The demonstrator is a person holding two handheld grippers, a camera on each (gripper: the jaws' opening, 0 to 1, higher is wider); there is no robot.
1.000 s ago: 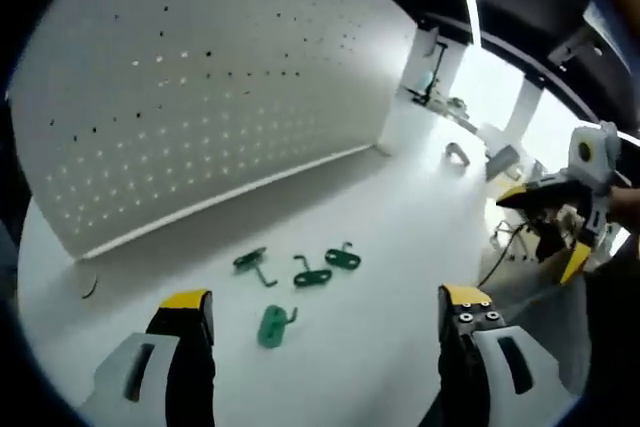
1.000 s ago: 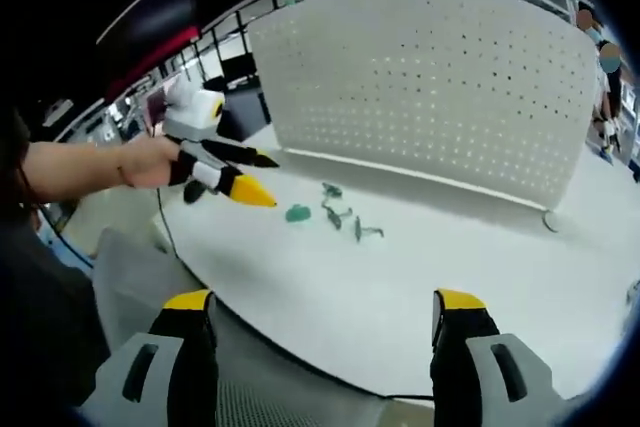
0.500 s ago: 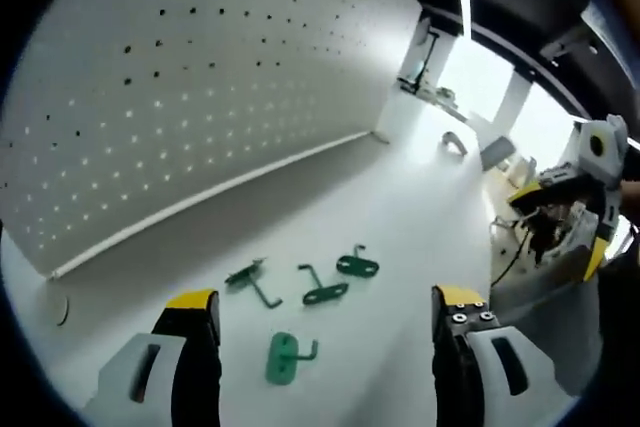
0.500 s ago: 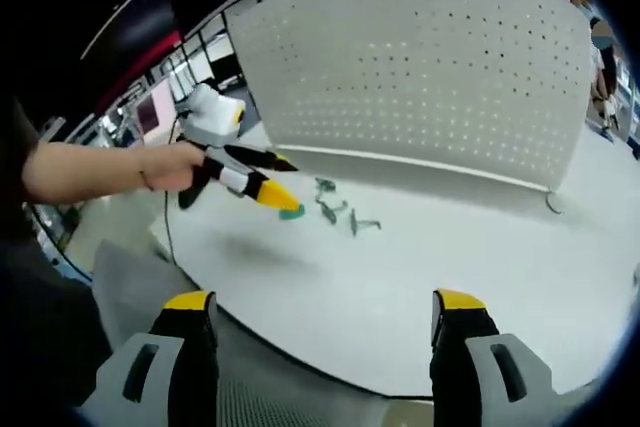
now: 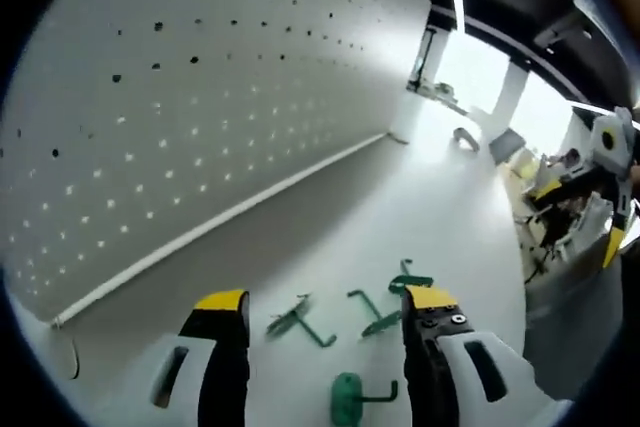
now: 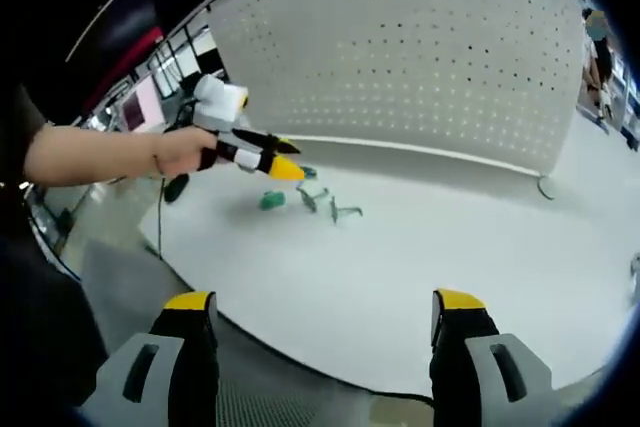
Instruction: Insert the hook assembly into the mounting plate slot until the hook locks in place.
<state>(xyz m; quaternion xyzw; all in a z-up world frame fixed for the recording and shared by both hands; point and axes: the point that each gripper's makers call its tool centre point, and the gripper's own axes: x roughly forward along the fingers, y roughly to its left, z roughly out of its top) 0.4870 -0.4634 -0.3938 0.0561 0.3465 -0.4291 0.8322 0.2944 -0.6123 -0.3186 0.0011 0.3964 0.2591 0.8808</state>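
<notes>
Several small green hooks lie on the white table (image 5: 440, 207) in front of a tall white pegboard (image 5: 200, 97). In the left gripper view, a green plate with a hook (image 5: 350, 399) lies low between my jaws, with thin green hooks (image 5: 300, 315) (image 5: 375, 312) just beyond. My left gripper (image 5: 325, 302) is open and hovers right over them, holding nothing. The right gripper view has the left gripper (image 6: 288, 159) above the green pieces (image 6: 272, 201) (image 6: 345, 211) before the pegboard (image 6: 420, 57). My right gripper (image 6: 324, 302) is open and empty, back at the table's near edge (image 6: 300, 362).
A small metal loop (image 5: 465, 137) lies at the pegboard's far end, also seen as a loop (image 6: 545, 187) in the right gripper view. A dark cable (image 6: 160, 237) hangs off the table's left edge. A person's hand (image 6: 185, 152) holds the left gripper.
My left gripper has moved forward and down over the green hooks, and its jaws stand a little closer together. The right gripper stays back at the table edge, open.
</notes>
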